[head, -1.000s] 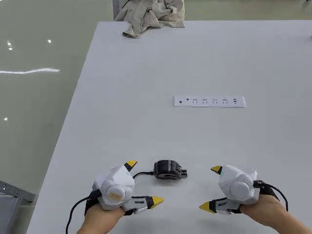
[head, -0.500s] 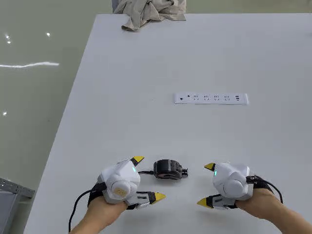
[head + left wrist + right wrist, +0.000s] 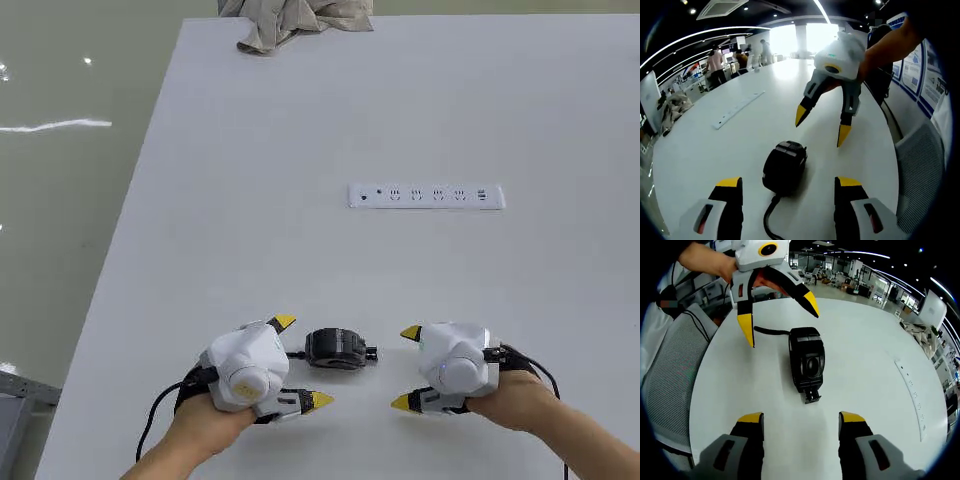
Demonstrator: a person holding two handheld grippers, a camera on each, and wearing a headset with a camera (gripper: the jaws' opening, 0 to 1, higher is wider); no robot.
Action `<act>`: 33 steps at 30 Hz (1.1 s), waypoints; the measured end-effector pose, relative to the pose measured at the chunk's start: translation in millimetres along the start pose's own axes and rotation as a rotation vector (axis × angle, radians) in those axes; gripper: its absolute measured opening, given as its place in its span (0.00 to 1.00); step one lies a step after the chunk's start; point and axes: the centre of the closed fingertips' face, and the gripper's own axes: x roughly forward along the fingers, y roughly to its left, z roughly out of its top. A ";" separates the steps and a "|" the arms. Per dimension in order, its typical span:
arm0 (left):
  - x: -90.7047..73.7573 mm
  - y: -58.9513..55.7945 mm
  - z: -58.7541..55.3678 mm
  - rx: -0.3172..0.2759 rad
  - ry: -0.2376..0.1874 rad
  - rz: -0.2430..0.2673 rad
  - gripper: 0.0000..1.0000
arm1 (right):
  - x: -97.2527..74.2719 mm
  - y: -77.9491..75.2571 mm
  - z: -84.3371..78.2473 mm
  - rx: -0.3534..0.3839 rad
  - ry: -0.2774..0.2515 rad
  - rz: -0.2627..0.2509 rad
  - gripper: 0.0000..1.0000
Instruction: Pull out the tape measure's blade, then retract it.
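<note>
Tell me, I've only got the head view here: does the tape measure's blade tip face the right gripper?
Observer: Yes. In the right gripper view the tape measure points its blade tip at the right gripper, between its open jaws, with a gap left.
Operator: And on the left side?
Observer: In the left gripper view a black strap runs from the case toward the left gripper, which is also open.
Operator: Anything beside the bench?
Observer: A grey mesh chair stands at the edge of the table.
</note>
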 end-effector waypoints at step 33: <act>33.7 1.0 7.8 0.202 0.052 -0.152 0.55 | 29.3 -14.5 13.4 -0.078 -0.013 0.074 0.48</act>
